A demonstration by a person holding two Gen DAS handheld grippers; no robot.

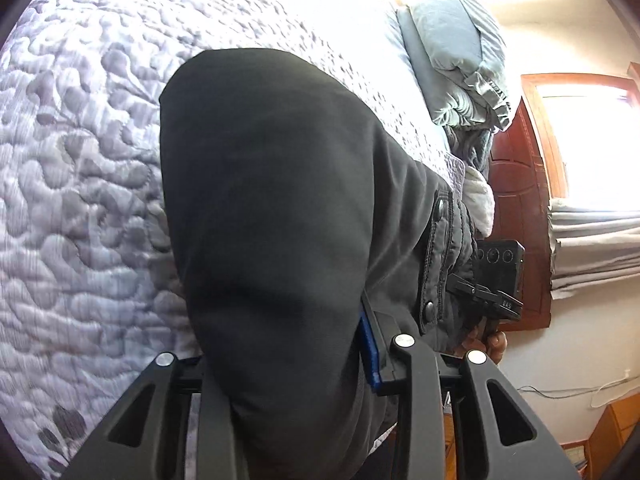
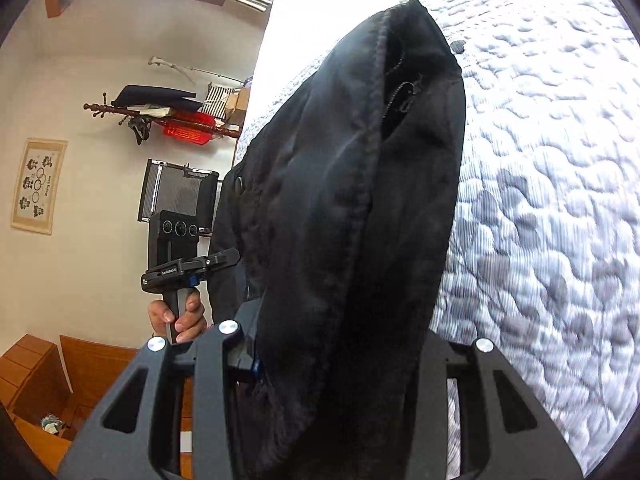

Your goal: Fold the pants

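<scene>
The black pants [image 1: 272, 208] hang from both grippers above a quilted bed. In the left wrist view the fabric drapes over my left gripper [image 1: 320, 360], which is shut on the pants; a snap-button placket [image 1: 436, 260] shows at the right. The right gripper [image 1: 492, 296] shows at the far right, held by a hand. In the right wrist view the pants [image 2: 352, 220] cover my right gripper [image 2: 320, 360], shut on them, with the zipper fly [image 2: 404, 100] at the top. The left gripper [image 2: 188, 268] shows at the left, its fingertips hidden behind the cloth.
The white and grey quilted bedspread [image 1: 80, 168] [image 2: 552, 200] lies under the pants. Grey pillows [image 1: 452, 68] lie at the bed's head. A wooden door [image 1: 520, 220], a bright window, a coat rack [image 2: 168, 116] and wooden furniture [image 2: 44, 380] stand around the bed.
</scene>
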